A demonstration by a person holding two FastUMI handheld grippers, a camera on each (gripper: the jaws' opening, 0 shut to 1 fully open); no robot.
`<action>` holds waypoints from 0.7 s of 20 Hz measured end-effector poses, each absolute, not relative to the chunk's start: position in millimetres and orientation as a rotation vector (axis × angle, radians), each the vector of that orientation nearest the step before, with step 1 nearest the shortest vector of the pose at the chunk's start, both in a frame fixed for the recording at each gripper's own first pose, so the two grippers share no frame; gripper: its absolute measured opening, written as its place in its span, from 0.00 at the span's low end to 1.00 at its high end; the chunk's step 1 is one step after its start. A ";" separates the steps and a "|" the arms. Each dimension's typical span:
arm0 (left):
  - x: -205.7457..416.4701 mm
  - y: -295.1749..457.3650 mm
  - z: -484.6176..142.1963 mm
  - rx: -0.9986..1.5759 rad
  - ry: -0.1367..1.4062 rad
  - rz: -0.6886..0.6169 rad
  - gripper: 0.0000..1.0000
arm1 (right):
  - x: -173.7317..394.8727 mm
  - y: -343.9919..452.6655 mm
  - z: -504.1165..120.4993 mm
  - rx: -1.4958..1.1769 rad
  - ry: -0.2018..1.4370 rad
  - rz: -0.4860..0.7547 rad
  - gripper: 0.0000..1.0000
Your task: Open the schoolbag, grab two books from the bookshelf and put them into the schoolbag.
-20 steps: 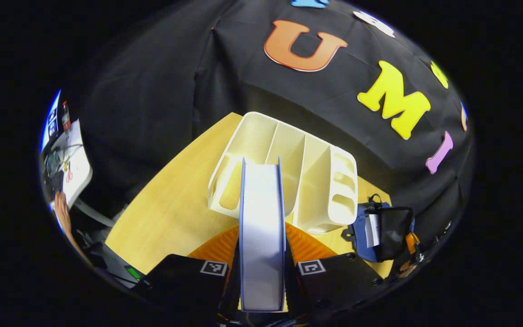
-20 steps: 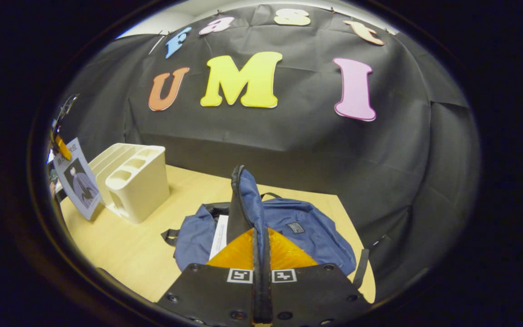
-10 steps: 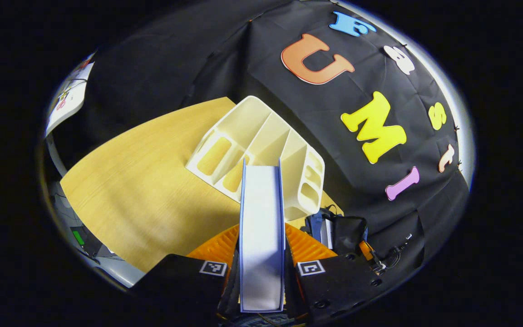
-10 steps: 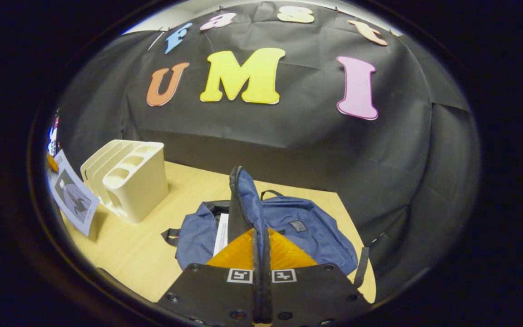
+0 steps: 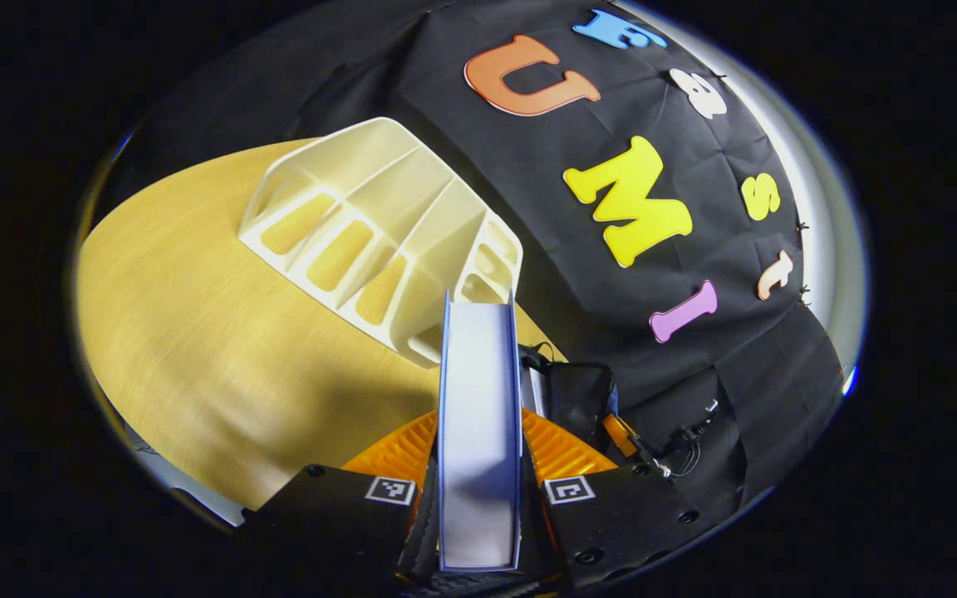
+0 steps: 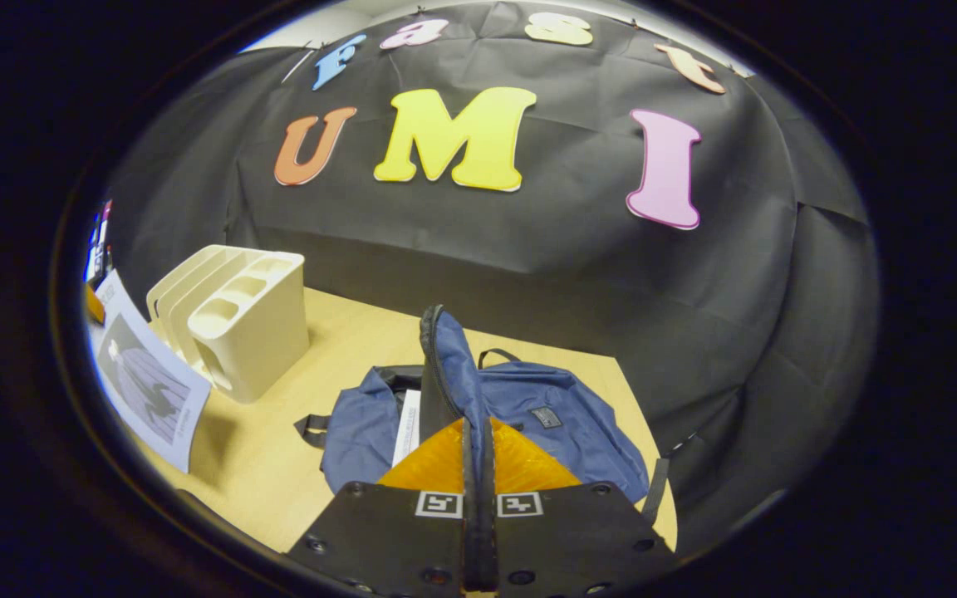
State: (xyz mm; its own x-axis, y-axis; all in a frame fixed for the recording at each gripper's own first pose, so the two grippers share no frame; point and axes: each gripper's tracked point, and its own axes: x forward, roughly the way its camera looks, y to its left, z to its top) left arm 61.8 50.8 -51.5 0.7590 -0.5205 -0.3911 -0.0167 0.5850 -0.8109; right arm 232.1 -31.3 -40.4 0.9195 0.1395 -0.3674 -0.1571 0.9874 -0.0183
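Above the table, each gripper clamps: left a blue-edged book, right the schoolbag's flap.

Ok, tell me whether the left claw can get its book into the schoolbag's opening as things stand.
Probably yes. The right claw holds the flap up, so the schoolbag stays open, and bare table lies between the book and it. One book already inside may crowd the slot.

Left tongs clamped on a book's edge, fingers pressed to both covers, pointing toward 12 o'clock in the left gripper view. Right tongs closed tight, fingers pinching a thin fabric edge, lifted up at 12 o'clock in the right gripper view.
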 end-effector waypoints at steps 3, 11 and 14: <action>78.8 13.9 -42.6 -0.954 0.651 -0.392 0.42 | 231.7 -37.3 -31.9 -0.055 0.359 0.156 0.00; 141.7 -61.6 -39.5 -0.997 0.632 -0.436 0.42 | 238.5 -47.3 -12.7 -0.012 0.326 0.145 0.00; 172.3 -97.1 -40.0 -1.013 0.649 -0.456 0.42 | 239.7 -55.4 -0.2 0.013 0.290 0.108 0.00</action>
